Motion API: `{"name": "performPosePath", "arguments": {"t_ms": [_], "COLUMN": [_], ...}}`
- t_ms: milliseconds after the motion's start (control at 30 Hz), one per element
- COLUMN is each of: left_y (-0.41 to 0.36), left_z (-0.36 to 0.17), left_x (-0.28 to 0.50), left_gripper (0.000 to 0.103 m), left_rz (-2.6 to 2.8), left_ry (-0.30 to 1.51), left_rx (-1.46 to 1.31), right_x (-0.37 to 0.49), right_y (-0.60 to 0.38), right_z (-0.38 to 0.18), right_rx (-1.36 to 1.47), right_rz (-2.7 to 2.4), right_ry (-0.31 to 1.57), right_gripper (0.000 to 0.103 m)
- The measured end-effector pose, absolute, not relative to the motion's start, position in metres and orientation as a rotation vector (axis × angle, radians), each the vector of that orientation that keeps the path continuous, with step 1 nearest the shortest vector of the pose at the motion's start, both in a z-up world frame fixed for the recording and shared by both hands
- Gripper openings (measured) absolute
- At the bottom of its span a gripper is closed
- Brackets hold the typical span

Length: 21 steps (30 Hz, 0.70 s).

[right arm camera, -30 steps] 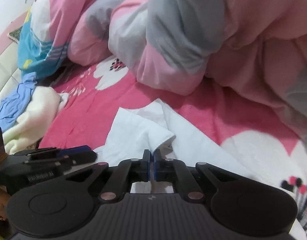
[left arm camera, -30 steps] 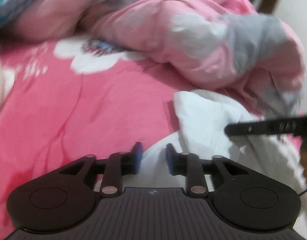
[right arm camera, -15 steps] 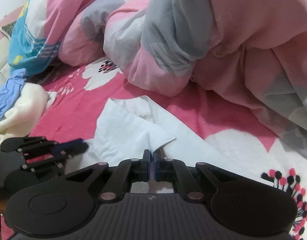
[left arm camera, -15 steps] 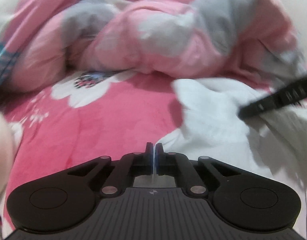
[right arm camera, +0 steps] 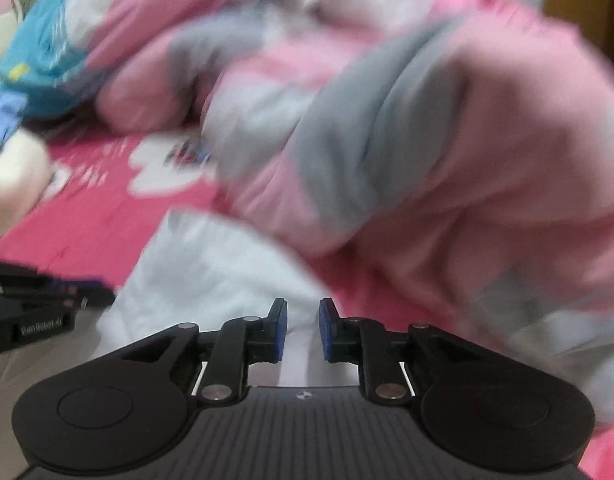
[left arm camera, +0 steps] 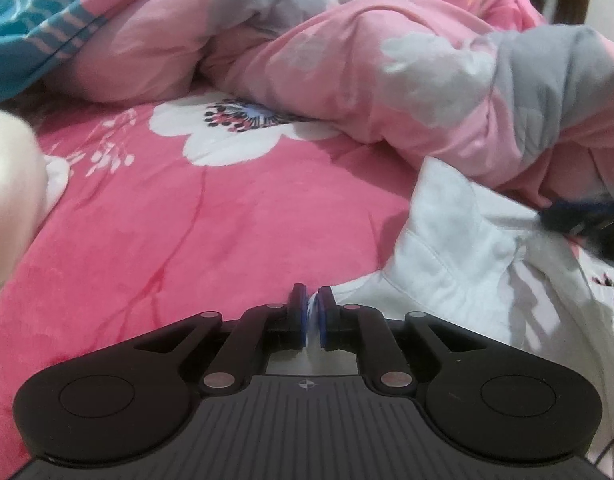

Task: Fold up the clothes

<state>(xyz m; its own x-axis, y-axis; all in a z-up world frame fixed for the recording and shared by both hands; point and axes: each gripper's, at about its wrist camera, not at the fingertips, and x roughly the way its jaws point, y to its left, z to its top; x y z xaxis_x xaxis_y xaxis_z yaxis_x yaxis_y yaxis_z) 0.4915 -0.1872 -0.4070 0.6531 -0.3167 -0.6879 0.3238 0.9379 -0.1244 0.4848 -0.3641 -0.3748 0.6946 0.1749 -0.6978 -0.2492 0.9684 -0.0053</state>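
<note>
White shirt [left arm camera: 459, 248] edge pinched in left hand-held gripper [left arm camera: 311, 312]; right hand-held gripper [right arm camera: 301, 330] gapes, empty.

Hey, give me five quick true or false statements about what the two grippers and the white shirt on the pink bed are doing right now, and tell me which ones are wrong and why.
1. The left gripper is shut on a fold of the white cotton shirt. True.
2. The right gripper is clamped on the shirt. False: its jaws stand apart, with white cloth showing below the gap.
3. The shirt lies on a pink floral bedsheet. True.
4. The crumpled pink and grey quilt covers the shirt completely. False: it is heaped behind the shirt, which is mostly exposed.
5. The right wrist view is sharp. False: it is motion-blurred.
</note>
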Motion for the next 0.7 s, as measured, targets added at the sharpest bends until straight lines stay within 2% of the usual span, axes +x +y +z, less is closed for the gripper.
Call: {"name": "performPosePath", "arguments": {"t_ms": [200,300,433,533,600,667,700], "left_y": [-0.186,-0.186,-0.186,-0.179,-0.171,-0.162,-0.156], "left_z": [-0.408,-0.408,-0.410,-0.409,-0.406,-0.399,-0.395], "left_x": [0.495,0.494,0.494,0.496,0.498,0.497,0.496], "left_gripper": [0.010,0.010,0.010,0.011,0.018,0.034,0.035], "left_rz": [-0.338,-0.333,-0.337,-0.357,-0.368,-0.357,-0.341], "left_ry": [0.784,0.783,0.779,0.786,0.798,0.799,0.790], "left_rx": [-0.020,-0.022,-0.022,-0.066,-0.116,-0.163,-0.177], "right_x": [0.473,0.494,0.543,0.562,0.565,0.559,0.553], "right_y": [-0.347,-0.325,-0.333,-0.350,-0.361,-0.374,-0.383], "right_z": [-0.358,-0.383,-0.414,-0.417,-0.410,-0.399,-0.393], "right_rx": [-0.195,-0.216,-0.096,0.003,0.048,0.103,0.138], "right_rz": [0.282,0.401,0.345,0.263,0.192,0.160,0.150], "right_ry": [0.669,0.746,0.810,0.789,0.781,0.763,0.749], "right_gripper": [0.018,0.018,0.017,0.014,0.014,0.014,0.014]}}
